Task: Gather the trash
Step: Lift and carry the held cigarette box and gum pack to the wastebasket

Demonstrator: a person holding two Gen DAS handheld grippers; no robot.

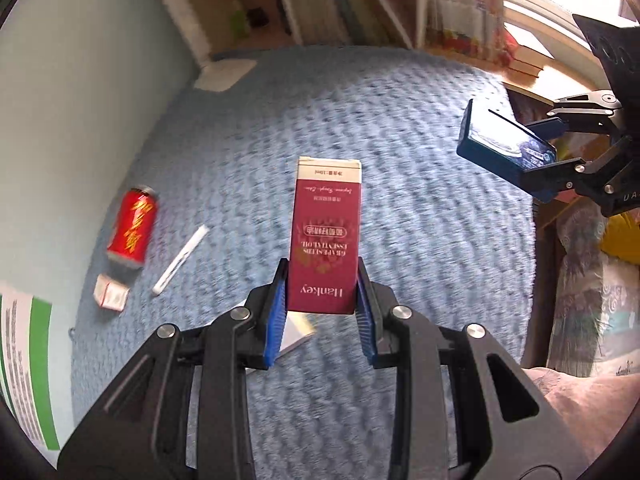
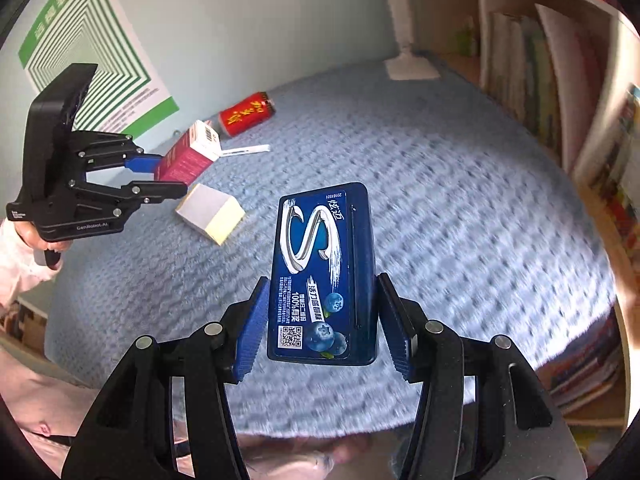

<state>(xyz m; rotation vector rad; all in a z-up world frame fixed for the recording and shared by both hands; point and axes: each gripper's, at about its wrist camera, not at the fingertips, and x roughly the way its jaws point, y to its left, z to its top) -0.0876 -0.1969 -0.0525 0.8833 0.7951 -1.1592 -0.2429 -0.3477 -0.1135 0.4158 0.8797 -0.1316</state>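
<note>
Left gripper (image 1: 322,300): clamped on the maroon carton (image 1: 326,240), lifted above the blue cloth (image 1: 400,140).
Right gripper (image 2: 322,320): gripped the blue gum box (image 2: 324,272).
Handling: both looked light, stiff (crushable cardboard); flat sides suit.

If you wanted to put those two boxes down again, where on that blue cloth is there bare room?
The broad stretch of blue cloth between the bookshelf and the white box lies bare. It is crowded toward the wall: red can, white stick, small white packet.
</note>
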